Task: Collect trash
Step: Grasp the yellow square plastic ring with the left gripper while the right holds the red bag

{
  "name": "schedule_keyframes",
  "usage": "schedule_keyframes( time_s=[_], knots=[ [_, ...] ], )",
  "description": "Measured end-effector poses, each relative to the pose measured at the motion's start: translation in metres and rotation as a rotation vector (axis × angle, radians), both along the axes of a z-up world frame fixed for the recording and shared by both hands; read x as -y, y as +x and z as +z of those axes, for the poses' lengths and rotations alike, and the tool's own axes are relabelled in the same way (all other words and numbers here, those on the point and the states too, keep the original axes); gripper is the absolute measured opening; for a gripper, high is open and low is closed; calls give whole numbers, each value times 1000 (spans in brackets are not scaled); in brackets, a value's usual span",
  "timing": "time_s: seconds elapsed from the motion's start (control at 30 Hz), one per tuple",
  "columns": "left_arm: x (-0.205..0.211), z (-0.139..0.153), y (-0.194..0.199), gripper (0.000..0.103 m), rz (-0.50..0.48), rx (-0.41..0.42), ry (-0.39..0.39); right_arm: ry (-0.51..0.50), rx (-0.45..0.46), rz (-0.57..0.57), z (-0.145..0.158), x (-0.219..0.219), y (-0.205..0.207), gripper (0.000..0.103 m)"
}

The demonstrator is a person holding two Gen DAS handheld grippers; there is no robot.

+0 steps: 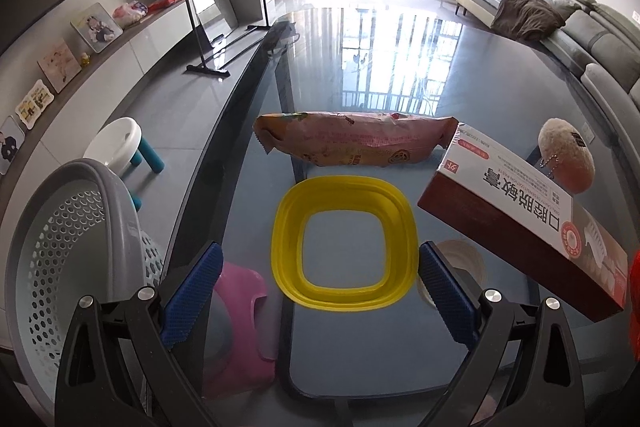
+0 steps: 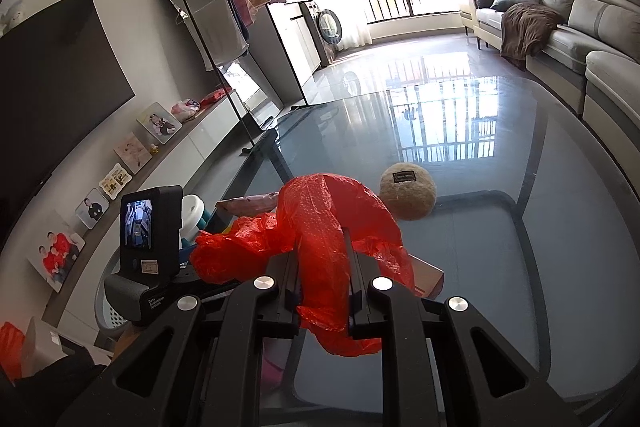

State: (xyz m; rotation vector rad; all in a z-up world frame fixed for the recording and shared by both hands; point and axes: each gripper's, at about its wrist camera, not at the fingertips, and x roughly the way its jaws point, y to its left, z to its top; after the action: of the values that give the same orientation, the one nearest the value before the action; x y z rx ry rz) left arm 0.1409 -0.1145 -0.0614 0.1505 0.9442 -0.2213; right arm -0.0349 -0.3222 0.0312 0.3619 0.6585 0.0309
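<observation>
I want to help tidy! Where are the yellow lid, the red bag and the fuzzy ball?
yellow lid (image 1: pixel 286 247): left wrist view, left rim.
red bag (image 2: pixel 320 211): right wrist view, upper bulge.
fuzzy ball (image 2: pixel 408 197): right wrist view, middle.

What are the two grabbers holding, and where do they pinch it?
The right gripper pinches the red plastic bag around its bunched middle. The left gripper is open, holding nothing.

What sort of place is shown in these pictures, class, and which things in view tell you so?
Most likely a home living room: a long grey sofa along one wall, a large dark wall-mounted television screen opposite, and a glossy glass-topped coffee table between them.
</observation>
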Motion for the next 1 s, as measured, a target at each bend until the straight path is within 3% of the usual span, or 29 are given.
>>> schedule_keyframes(
  time_s=[0.2, 0.37, 0.63, 1.0],
  knots=[
    [-10, -5, 9, 96, 26, -50, -52, 0, 0, 1, 0, 2, 0, 15],
    [-15, -4, 10, 94, 41, -42, -53, 0, -2, 0, 0, 2, 0, 15],
    [-19, -2, 9, 69, 25, -52, -92, -3, -3, -1, -1, 3, 0, 15],
    [-29, 14, -3, 68, 21, 0, -115, -14, -3, 2, -1, -1, -1, 15]
  ],
)
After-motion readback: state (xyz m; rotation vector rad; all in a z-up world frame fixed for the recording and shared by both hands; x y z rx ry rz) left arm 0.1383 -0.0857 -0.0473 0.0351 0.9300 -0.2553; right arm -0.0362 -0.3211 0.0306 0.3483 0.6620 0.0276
